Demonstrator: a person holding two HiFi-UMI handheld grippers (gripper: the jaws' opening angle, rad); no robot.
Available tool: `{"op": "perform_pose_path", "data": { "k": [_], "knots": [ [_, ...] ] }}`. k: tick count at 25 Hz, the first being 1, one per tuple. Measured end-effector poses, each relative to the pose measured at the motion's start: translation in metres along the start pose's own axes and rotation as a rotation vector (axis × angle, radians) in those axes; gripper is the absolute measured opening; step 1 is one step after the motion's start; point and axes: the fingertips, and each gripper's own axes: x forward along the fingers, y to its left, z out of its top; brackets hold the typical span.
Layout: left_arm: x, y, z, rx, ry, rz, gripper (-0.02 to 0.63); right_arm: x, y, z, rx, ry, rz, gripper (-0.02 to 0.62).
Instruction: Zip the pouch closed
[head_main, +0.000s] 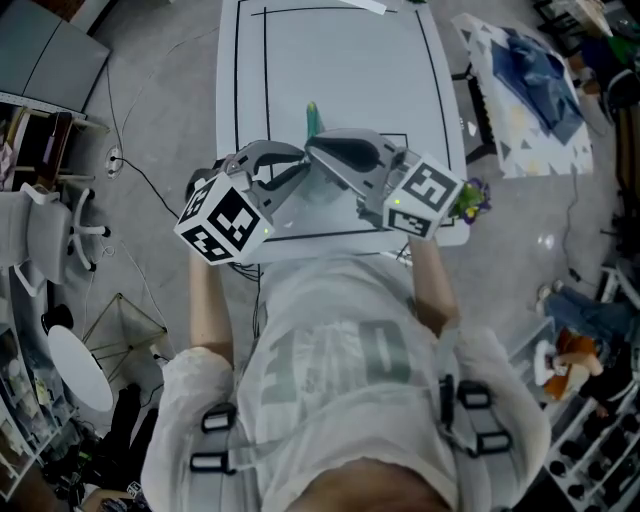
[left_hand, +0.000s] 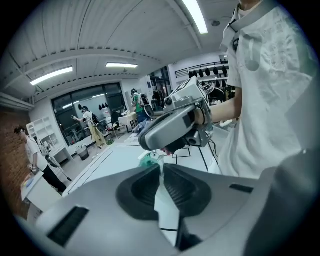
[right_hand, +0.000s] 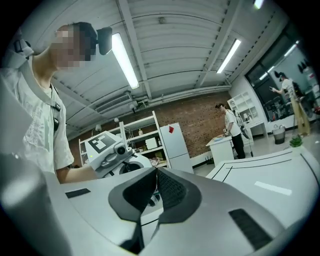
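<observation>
I hold both grippers close together above the near edge of the white table (head_main: 330, 60). The pouch (left_hand: 148, 160) is clear with a green part; in the head view the pouch (head_main: 313, 118) shows as a green strip beyond the jaws. My left gripper (left_hand: 160, 169) is shut on the pouch's clear edge, which runs down between its pads. The left gripper (head_main: 298, 160) points right in the head view. My right gripper (right_hand: 156, 173) has its jaws closed; seen from the left gripper, the right gripper (left_hand: 167, 149) pinches the pouch's top edge. The exact part pinched is hidden.
Black lines mark the table top. A patterned mat with blue cloth (head_main: 530, 90) lies on the floor to the right. An office chair (head_main: 50, 235) and cables are at the left. A small purple and yellow thing (head_main: 470, 200) sits by the table's near right corner.
</observation>
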Motion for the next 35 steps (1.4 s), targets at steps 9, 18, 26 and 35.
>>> {"op": "perform_pose_path", "data": {
  "k": [9, 18, 26, 35],
  "knots": [
    [-0.001, 0.001, 0.012, -0.087, -0.05, -0.057, 0.025, -0.005, -0.003, 0.006, -0.044, -0.021, -0.016, 0.009],
    [-0.007, -0.015, 0.01, -0.088, -0.037, -0.144, 0.02, -0.012, -0.027, 0.003, -0.12, 0.009, -0.115, 0.008],
    [-0.02, -0.013, -0.004, -0.101, 0.006, -0.125, 0.02, -0.043, -0.074, 0.007, -0.163, -0.002, -0.337, 0.008],
    [-0.024, -0.009, -0.013, -0.136, 0.021, -0.109, 0.02, -0.077, -0.1, -0.002, -0.202, 0.027, -0.49, 0.008]
  ]
}}
